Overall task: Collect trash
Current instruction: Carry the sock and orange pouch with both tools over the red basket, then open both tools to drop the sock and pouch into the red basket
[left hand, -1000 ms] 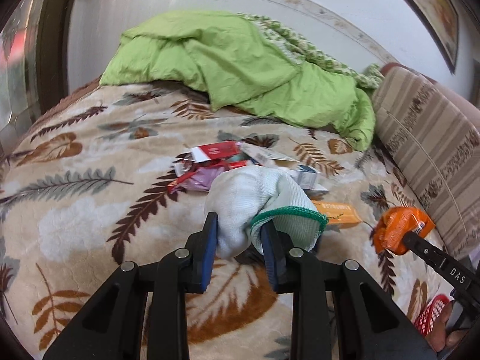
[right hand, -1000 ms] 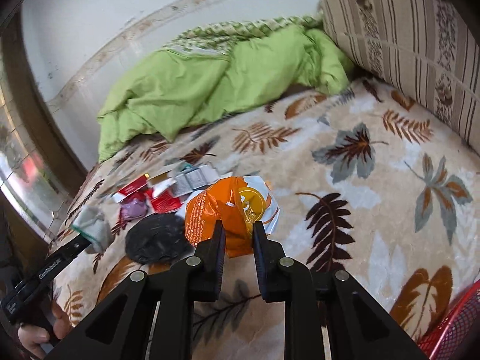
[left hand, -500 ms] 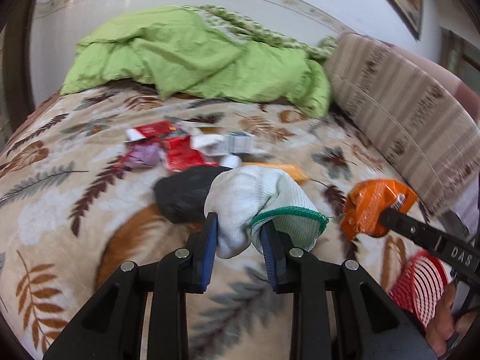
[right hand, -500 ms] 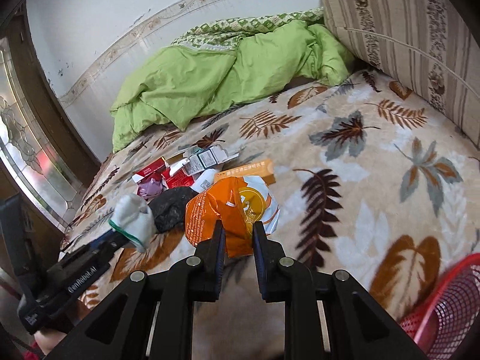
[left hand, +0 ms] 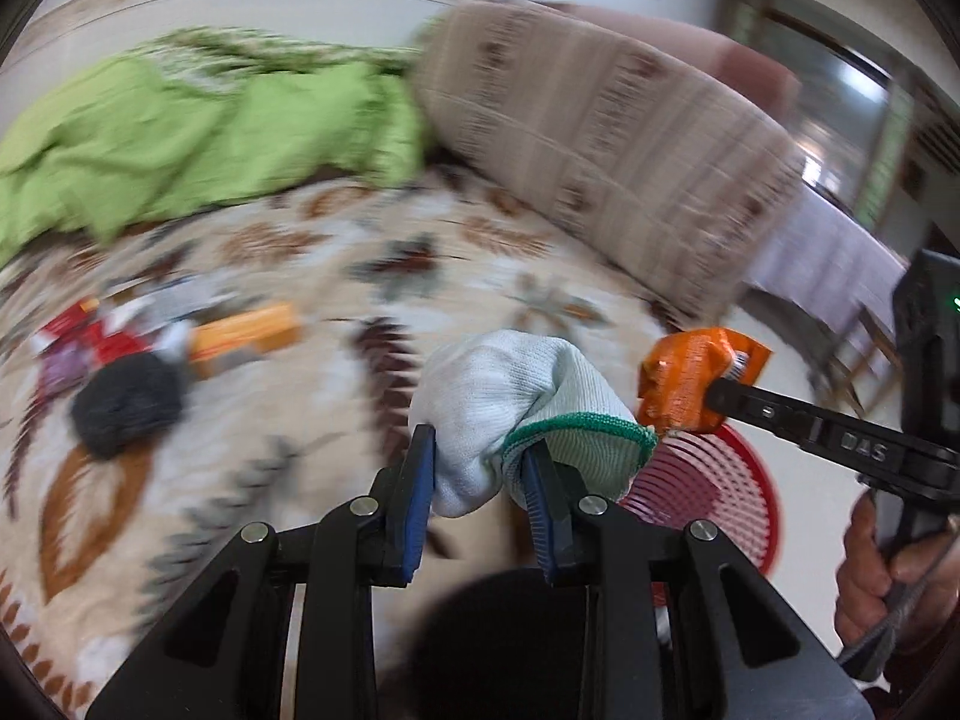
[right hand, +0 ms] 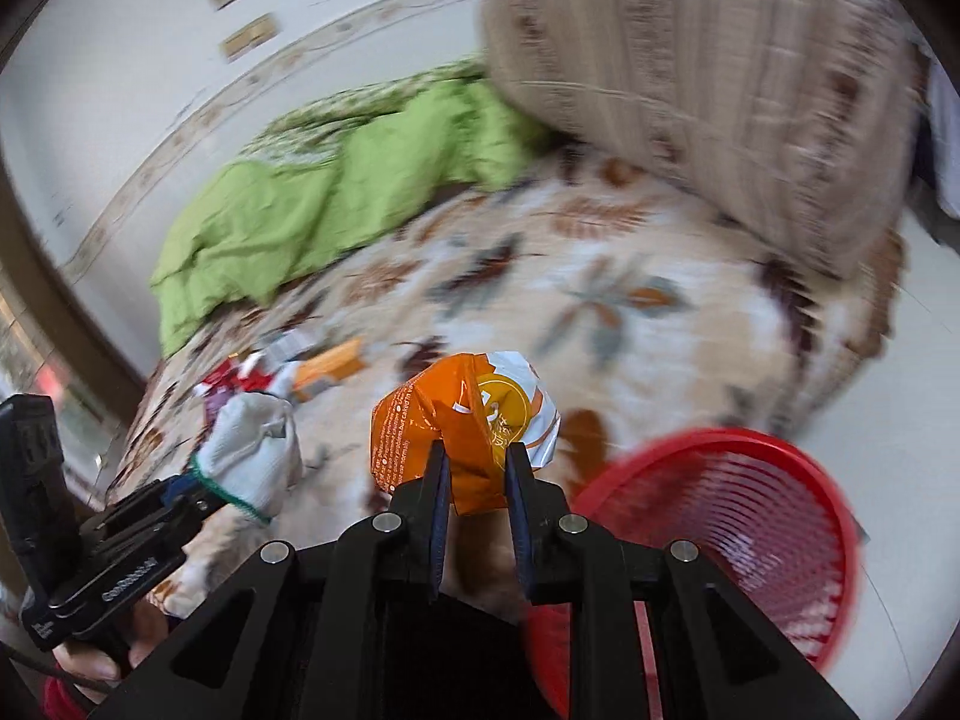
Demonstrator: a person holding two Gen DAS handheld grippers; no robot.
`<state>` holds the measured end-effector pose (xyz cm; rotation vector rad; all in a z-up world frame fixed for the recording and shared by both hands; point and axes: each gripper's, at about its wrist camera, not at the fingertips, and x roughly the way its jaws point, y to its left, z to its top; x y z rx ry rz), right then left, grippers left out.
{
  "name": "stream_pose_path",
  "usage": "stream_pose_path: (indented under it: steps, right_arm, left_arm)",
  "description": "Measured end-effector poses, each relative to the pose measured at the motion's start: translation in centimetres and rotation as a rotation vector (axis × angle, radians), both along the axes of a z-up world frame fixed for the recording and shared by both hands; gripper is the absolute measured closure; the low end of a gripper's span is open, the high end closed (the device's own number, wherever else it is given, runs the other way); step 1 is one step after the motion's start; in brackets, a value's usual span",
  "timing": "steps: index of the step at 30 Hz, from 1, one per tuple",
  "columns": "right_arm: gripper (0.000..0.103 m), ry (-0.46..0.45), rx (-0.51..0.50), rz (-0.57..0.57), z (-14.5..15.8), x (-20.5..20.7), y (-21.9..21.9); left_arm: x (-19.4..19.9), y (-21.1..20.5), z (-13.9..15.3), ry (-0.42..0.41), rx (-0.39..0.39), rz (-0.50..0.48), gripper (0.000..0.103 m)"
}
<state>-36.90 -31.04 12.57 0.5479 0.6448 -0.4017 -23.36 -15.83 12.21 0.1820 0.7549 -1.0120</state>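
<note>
My left gripper [left hand: 477, 462] is shut on a white knit glove with a green cuff [left hand: 510, 396], held above the bed's edge; the glove also shows in the right wrist view [right hand: 258, 450]. My right gripper [right hand: 477, 474] is shut on a crumpled orange snack wrapper [right hand: 462, 420], also seen in the left wrist view [left hand: 690, 384]. A red mesh basket [right hand: 750, 516] stands on the floor just right of the wrapper, and below it in the left wrist view [left hand: 708, 492]. More trash lies on the blanket: an orange box [left hand: 246, 339], a black bag [left hand: 126, 396] and red packets [left hand: 90, 336].
The leaf-patterned blanket [left hand: 300, 252] covers the bed. A crumpled green quilt [left hand: 180, 132] lies at the back. A striped bolster pillow [left hand: 600, 144] runs along the right. Pale floor [right hand: 912, 372] shows beside the bed. Both views are motion-blurred.
Both grippers have swung right and back from the trash pile toward the bed's edge, keeping glove and wrapper. The red basket has come much closer into both views.
</note>
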Motion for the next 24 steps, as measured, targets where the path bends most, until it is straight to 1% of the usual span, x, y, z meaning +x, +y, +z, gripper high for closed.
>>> stream_pose_path:
  steps: [2, 6, 9, 11, 12, 13, 14, 15, 16, 17, 20, 24]
  right_arm:
    - [0.084, 0.017, 0.000, -0.047, -0.1, -2.2, -1.2]
    - [0.084, 0.052, 0.013, -0.130, -0.7, -6.2, -3.7]
    - [0.084, 0.071, 0.015, -0.175, -1.3, -8.0, -4.7]
    - [0.084, 0.080, 0.018, -0.200, -1.7, -8.9, -5.3]
    - [0.084, 0.084, 0.018, -0.210, -1.8, -9.2, -5.6]
    - [0.081, 0.092, 0.013, -0.214, -2.0, -9.5, -5.7]
    - [0.074, 0.102, 0.009, -0.221, -2.1, -9.6, -5.9]
    - [0.070, 0.107, 0.008, -0.231, -2.2, -9.8, -6.0]
    - [0.061, 0.107, 0.010, -0.239, -2.3, -10.0, -6.1]
    - [0.057, 0.101, 0.014, -0.241, -2.4, -10.1, -6.2]
    - [0.057, 0.092, 0.007, -0.249, -2.2, -10.2, -6.3]
    - [0.057, 0.069, 0.013, -0.237, -1.9, -9.3, -6.1]
  left_arm:
    - [-1.7, -2.4, -0.1, 0.019, 0.013, -0.078, 0.076]
    - [-4.4, -6.1, -0.8, 0.043, 0.052, -0.180, 0.075]
    - [-5.6, -8.1, -1.3, 0.047, 0.075, -0.222, 0.074]
    - [-6.1, -9.3, -1.6, 0.055, 0.088, -0.242, 0.069]
    - [-6.1, -9.4, -1.8, 0.059, 0.086, -0.246, 0.067]
    - [-6.2, -9.8, -1.8, 0.061, 0.085, -0.247, 0.057]
    - [-6.3, -10.0, -1.7, 0.060, 0.082, -0.244, 0.046]
    - [-6.2, -10.2, -1.6, 0.058, 0.076, -0.241, 0.043]
    - [-6.2, -10.2, -1.4, 0.058, 0.071, -0.241, 0.042]
    - [-6.3, -10.1, -1.3, 0.058, 0.070, -0.242, 0.042]
    - [-5.8, -9.4, -1.0, 0.053, 0.064, -0.225, 0.042]
    - [-4.3, -7.8, -0.6, 0.063, 0.052, -0.173, 0.042]
